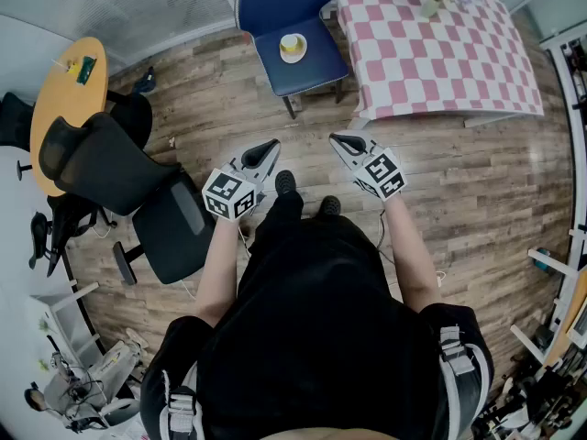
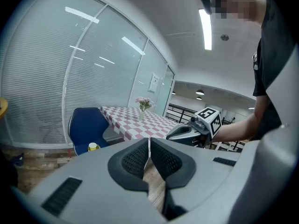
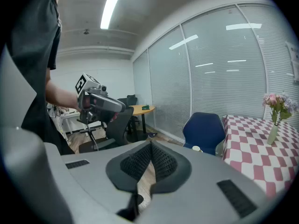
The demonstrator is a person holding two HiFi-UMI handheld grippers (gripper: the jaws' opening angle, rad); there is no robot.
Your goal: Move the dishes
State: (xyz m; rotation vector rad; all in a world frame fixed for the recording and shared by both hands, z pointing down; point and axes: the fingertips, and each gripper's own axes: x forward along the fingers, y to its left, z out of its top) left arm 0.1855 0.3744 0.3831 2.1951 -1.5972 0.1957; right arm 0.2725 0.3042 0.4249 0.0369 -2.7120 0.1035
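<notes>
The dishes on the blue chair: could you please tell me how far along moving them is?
Nothing looks done yet: the cup and yellow plate sit on the blue chair seat. Nothing is in hand: the left gripper and right gripper are both shut and empty, over the wooden floor, short of the chair. Left: reach, grip and carry the dishes.

left gripper [image 1: 268, 146]: I hold it out in front of me, tipped a little downward, jaws pressed together, nothing between them
right gripper [image 1: 341, 139]: level with my left one, just to its right, tipped a little downward, jaws together, empty
tips: near each other, not touching, both noses angled inward
left forearm [image 1: 213, 269]: bare, reaching forward
right forearm [image 1: 411, 250]: bare, reaching forward, mirrors my left
left marker cube [image 1: 229, 195]: at my wrist end
right marker cube [image 1: 383, 174]: at my wrist end
</notes>
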